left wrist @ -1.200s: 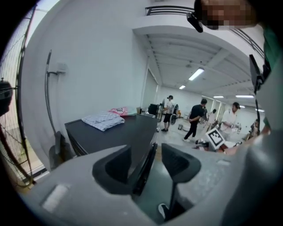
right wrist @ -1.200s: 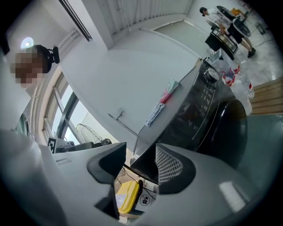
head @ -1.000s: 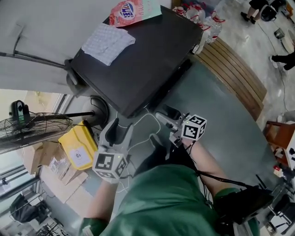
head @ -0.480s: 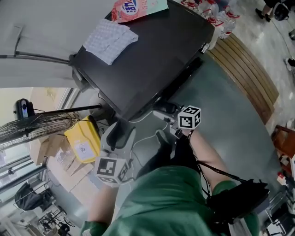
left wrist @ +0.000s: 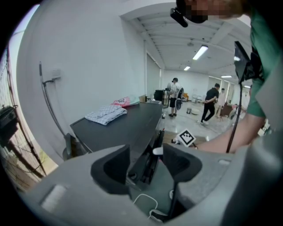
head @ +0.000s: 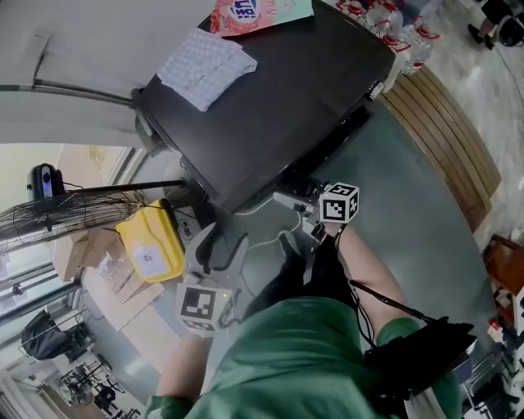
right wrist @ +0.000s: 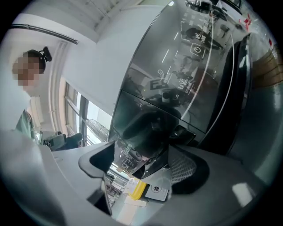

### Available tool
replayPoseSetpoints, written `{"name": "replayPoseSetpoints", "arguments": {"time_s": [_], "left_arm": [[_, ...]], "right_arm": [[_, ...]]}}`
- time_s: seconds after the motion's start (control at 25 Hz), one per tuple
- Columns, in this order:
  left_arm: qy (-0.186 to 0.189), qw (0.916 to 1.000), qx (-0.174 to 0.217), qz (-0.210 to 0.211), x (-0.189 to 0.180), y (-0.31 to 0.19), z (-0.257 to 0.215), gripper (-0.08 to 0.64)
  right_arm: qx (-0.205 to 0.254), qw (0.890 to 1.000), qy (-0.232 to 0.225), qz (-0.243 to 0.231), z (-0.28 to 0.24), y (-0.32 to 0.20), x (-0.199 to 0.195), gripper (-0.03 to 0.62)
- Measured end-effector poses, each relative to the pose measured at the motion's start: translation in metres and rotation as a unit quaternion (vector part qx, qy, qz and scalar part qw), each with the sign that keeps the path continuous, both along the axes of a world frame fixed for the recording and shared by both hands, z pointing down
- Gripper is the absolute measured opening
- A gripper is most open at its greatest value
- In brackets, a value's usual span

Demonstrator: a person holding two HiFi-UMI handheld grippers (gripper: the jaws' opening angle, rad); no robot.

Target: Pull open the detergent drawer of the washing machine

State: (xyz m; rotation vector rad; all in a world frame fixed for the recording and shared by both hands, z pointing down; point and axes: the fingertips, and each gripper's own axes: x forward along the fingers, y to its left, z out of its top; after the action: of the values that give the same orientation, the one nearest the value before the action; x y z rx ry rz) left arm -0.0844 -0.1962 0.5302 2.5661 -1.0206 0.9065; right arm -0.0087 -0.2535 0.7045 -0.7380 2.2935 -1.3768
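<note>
The right gripper pointed roughly level at the upper front of the washing machine. Its fingers had just been opening and stood wide apart. In the right gripper view the detergent drawer, a dark panel with a recessed grip, lay between them, but neither pad pressed on it. The drawer looked shut, flush with the glossy control panel beside it. From the head view it sat at the front corner nearest the person, hidden under the lid's edge.

The left gripper hung lower and nearer the person, fingers open with nothing between them, only the machine's edge beyond.

The main risk seemed to be a poor bite. If the fingers closed on the smooth face rather than in the recess, they would probably slide off without moving the drawer. A pull angled away from the drawer's own line could bind it in its slot. Straying sideways might press the control panel. A white cable trailing by the front could snag the right gripper on the way back. The folded cloth and detergent bag on top looked out of harm's way.
</note>
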Motion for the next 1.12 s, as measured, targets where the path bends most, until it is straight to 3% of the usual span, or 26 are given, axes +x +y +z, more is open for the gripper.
{"name": "replayPoseSetpoints", "arguments": {"time_s": [0.36, 0.6, 1.12], "left_arm": [[0.002, 0.9997, -0.016, -0.02, -0.01, 0.012, 0.004, 0.235], [0.006, 0.9996, -0.016, -0.022, -0.012, 0.022, 0.001, 0.235], [0.011, 0.9992, -0.029, -0.025, -0.022, 0.048, 0.007, 0.235]], "right_arm": [[0.01, 0.999, -0.03, -0.023, -0.008, -0.008, -0.005, 0.364], [-0.006, 0.998, -0.066, -0.007, -0.008, -0.009, -0.001, 0.358], [-0.002, 0.996, -0.084, 0.009, -0.008, -0.006, -0.003, 0.324]]}}
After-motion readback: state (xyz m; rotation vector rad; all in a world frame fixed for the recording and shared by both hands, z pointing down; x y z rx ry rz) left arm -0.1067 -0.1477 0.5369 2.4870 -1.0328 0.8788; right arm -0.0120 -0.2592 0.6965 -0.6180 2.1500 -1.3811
